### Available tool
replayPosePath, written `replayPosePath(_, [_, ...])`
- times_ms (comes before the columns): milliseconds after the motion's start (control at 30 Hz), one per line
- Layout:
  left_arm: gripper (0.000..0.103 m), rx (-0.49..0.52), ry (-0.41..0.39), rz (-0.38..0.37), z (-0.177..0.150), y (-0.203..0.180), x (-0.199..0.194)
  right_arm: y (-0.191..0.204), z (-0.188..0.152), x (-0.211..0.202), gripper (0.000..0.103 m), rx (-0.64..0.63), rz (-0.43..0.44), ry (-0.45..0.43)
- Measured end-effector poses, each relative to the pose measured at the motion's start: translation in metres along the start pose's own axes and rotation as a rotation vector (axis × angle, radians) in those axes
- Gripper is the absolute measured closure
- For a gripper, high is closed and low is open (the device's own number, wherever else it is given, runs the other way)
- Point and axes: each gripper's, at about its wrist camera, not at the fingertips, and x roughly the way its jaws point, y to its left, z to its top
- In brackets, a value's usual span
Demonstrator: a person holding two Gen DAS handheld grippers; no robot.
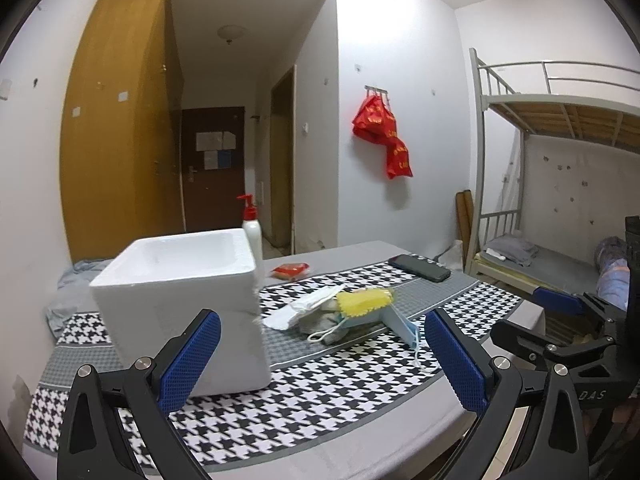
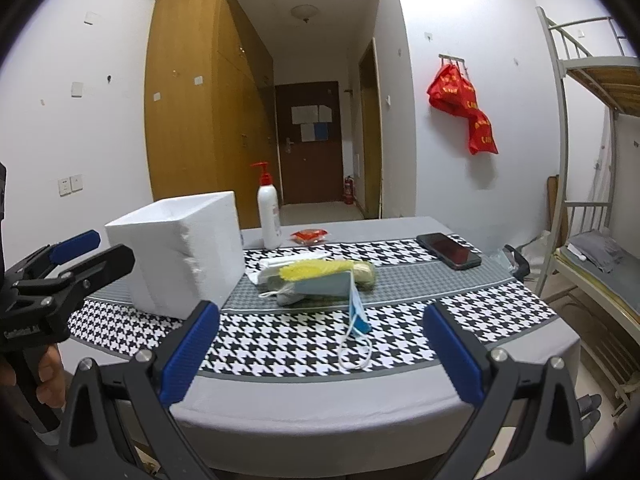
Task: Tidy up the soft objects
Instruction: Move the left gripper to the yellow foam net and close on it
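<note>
**Both grippers spread wide over the pile of soft things**

My left hand-held gripper (image 1: 322,356) hangs above the near edge of the tabletop (image 1: 340,432), its blue pads (image 1: 190,358) spread wide with nothing between them. My right hand-held gripper (image 2: 320,352) is likewise spread and empty, a little back from the tabletop's near edge.

The soft objects lie heaped in the middle of the houndstooth cloth (image 2: 280,344): a yellow cloth (image 2: 316,270) on top, white folded masks (image 2: 280,264) behind it, and a blue face mask (image 2: 358,312) trailing toward me with its white ear loop on the cloth. The heap sits just beside a white foam box (image 2: 180,252), which stands upright and open-topped on the left.

Behind the box stands a white pump bottle (image 2: 269,216) with a red top. A small red packet (image 2: 309,235) lies near it, and a dark phone (image 2: 448,250) rests at the far right of the cloth, well apart from the heap.
</note>
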Motion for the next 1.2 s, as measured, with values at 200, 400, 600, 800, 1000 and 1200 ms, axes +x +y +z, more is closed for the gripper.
replayPosePath(200, [0.001, 0.033, 0.045, -0.04, 0.001, -0.012, 0.024, -0.018, -0.003, 0.015, 0.0, 0.022, -0.015, 0.03])
replayPosePath(400, [0.001, 0.057, 0.086, -0.09, 0.002, -0.025, 0.047, -0.032, -0.004, 0.029, 0.0, 0.039, -0.02, 0.057])
replayPosePath(600, [0.001, 0.071, 0.129, -0.113, 0.004, -0.033, 0.071, -0.047, -0.005, 0.046, 0.0, 0.057, -0.022, 0.08])
replayPosePath(800, [0.001, 0.117, 0.171, -0.103, 0.006, -0.037, 0.095, -0.057, -0.006, 0.059, 0.0, 0.066, -0.025, 0.096])
replayPosePath(1000, [0.001, 0.172, 0.221, -0.122, 0.008, -0.044, 0.123, -0.067, -0.009, 0.066, 0.0, 0.086, -0.022, 0.112])
replayPosePath(1200, [0.001, 0.222, 0.276, -0.158, 0.005, -0.051, 0.154, -0.076, -0.013, 0.077, 0.0, 0.101, -0.023, 0.132])
